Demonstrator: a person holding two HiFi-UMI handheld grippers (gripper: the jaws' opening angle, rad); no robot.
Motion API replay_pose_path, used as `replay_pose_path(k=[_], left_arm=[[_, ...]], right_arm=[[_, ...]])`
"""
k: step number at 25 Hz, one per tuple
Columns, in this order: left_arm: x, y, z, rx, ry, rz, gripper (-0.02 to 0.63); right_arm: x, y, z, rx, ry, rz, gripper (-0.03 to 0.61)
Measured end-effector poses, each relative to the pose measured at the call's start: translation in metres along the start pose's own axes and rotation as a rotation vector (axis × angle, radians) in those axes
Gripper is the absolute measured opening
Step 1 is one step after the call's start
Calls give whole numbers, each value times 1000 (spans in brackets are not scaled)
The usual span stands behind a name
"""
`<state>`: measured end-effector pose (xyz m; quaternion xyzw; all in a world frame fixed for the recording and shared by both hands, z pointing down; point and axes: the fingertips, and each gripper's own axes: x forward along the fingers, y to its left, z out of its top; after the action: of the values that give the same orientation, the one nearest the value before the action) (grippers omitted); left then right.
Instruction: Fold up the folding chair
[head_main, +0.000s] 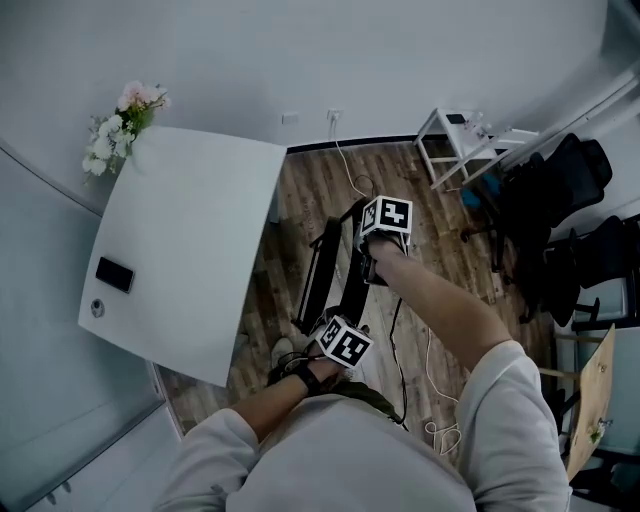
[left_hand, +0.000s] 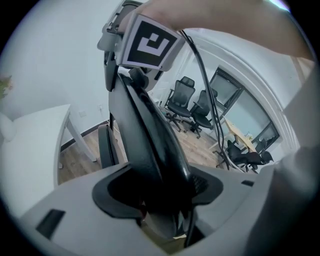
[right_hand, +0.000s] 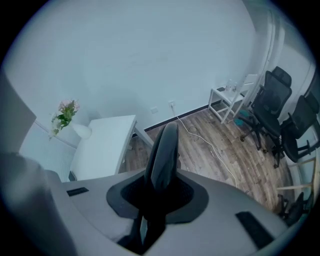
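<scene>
The black folding chair (head_main: 325, 265) stands folded flat and upright on the wooden floor beside the white table. My left gripper (head_main: 322, 338) holds it at the near end, my right gripper (head_main: 375, 255) at the far end. In the left gripper view a thick black chair bar (left_hand: 145, 135) fills the gap between the jaws of my left gripper (left_hand: 160, 200), and the right gripper's marker cube (left_hand: 150, 42) shows above it. In the right gripper view a narrow black chair edge (right_hand: 165, 150) rises from between the jaws of my right gripper (right_hand: 152, 200), which press on it.
A white table (head_main: 190, 250) stands left of the chair, with a flower vase (head_main: 120, 125) and a dark flat device (head_main: 114, 274) on it. Black office chairs (head_main: 570, 220) and a small white side table (head_main: 465, 140) fill the right. A white cable (head_main: 430, 350) trails over the floor.
</scene>
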<state>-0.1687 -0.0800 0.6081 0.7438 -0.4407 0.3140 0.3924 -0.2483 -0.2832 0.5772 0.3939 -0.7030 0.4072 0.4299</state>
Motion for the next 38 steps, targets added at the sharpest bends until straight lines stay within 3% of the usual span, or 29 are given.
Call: replay_pose_path(k=[12, 31, 36, 38], left_arm=[[-61, 106, -38, -53, -13, 21, 261], [-105, 191, -74, -79, -31, -16, 255], [-113, 207, -81, -105, -44, -25, 255], [-115, 209, -83, -93, -39, -17, 258]], right_arm=[[42, 128, 10, -40, 22, 35, 87], [79, 224, 15, -104, 37, 58, 124], [83, 248, 14, -137, 55, 120, 170], [82, 258, 12, -158, 60, 162, 242]])
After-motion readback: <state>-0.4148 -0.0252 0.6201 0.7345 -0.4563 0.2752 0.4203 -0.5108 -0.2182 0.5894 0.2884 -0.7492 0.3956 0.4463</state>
